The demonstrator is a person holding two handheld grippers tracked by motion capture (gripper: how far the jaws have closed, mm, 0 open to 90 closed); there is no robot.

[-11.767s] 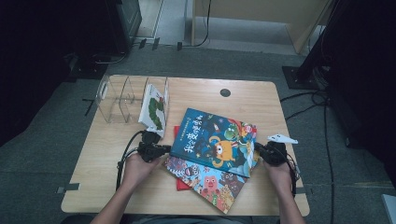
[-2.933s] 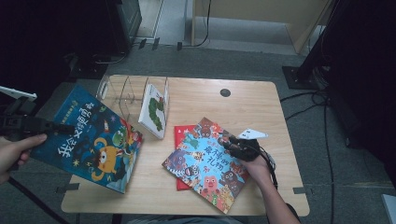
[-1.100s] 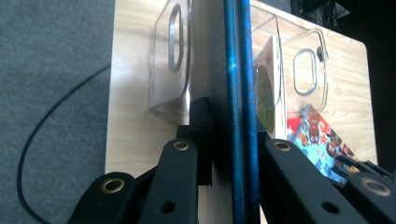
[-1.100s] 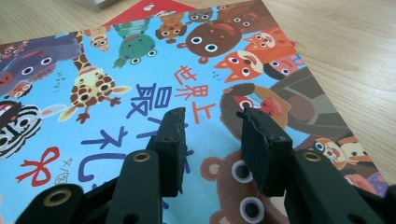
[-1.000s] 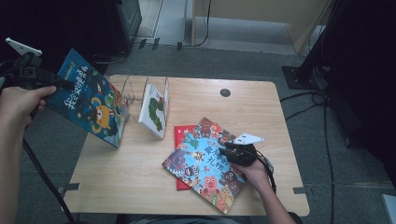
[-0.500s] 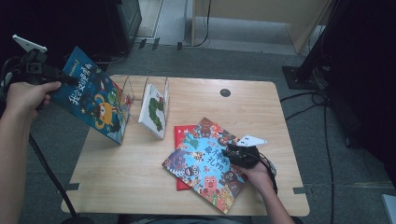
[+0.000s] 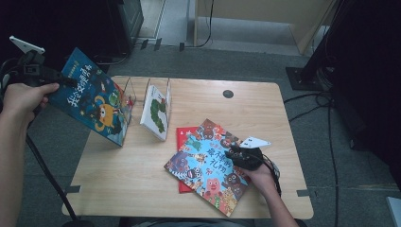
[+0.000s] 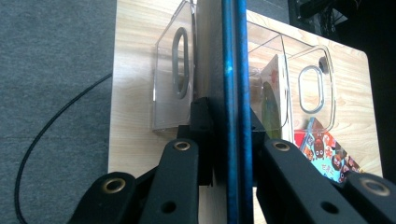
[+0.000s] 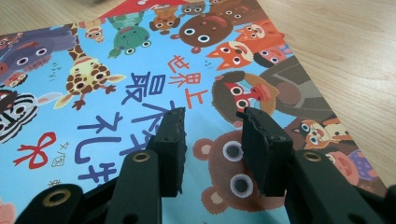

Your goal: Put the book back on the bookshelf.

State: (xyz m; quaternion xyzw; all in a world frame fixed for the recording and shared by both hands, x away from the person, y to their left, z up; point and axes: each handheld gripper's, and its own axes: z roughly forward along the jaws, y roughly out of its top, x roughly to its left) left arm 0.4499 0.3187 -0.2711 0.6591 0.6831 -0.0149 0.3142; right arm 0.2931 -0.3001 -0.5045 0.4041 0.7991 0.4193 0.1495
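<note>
Blue picture book held over the counter's left edge, animal picture book lying flat near the front right.

The left hand-held gripper (image 7: 61, 80) clamps the blue picture book (image 7: 94, 104) by its edge; its jaws have just been closing on it, and the book hangs tilted beside the clear book rack (image 8: 180, 70) at the counter's (image 7: 142, 179) back left. The right hand-held gripper (image 9: 212, 135) rests on the animal picture book (image 9: 93, 84), jaws parted, nothing between them. A white book (image 7: 156, 113) stands in the rack.
</note>
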